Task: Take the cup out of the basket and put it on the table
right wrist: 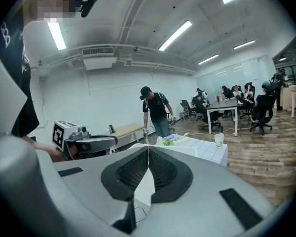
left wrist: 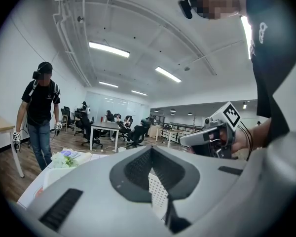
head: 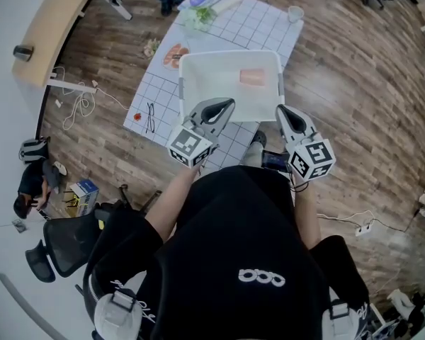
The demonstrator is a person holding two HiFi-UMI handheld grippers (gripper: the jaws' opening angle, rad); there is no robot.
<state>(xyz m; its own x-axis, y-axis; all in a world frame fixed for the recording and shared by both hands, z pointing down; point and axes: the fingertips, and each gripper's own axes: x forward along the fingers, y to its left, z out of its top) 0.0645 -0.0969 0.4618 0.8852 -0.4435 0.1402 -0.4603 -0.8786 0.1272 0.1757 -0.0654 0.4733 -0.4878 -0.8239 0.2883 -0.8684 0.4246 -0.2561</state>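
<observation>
Cup (head: 295, 13) stands on the gridded table (head: 258, 27), at its far corner, upper right of centre in the head view, well apart from the basket. Nearest: left gripper (head: 225, 106) and right gripper (head: 280, 110), both with jaws pressed together, nothing between them, at the basket's near edge. White basket (head: 184, 83) mid-frame, pink item (head: 252, 76) inside. Greens (head: 198, 16) beyond.
</observation>
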